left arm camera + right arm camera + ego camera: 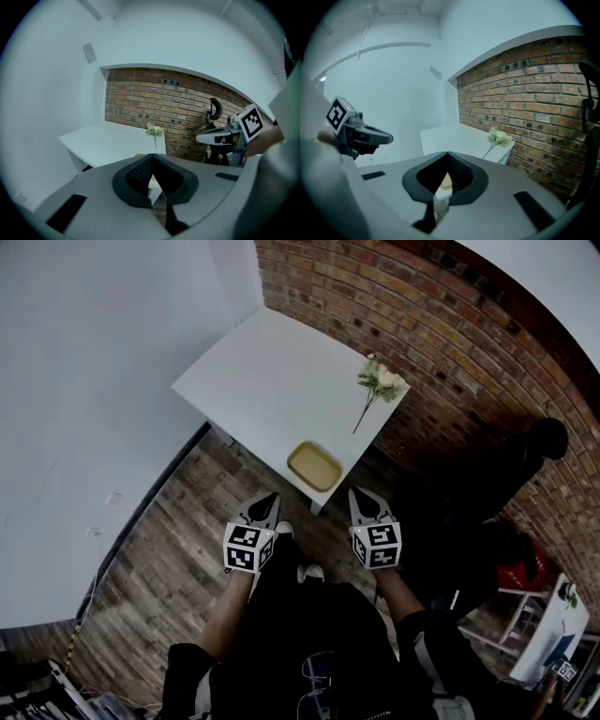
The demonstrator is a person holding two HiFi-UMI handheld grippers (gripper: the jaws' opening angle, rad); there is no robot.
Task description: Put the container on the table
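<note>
Hovering side by side near table [272,381] | left gripper [269,497] closed | right gripper [360,495] closed

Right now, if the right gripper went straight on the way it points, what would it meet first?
Most likely the yellow container at the near corner of the white table. It sits right in line beyond the right gripper, whose jaws are shut, with nothing between. Depth is hard to judge.

Container [314,466] on table [272,371], flowers [380,382] seemingly beyond.
</note>
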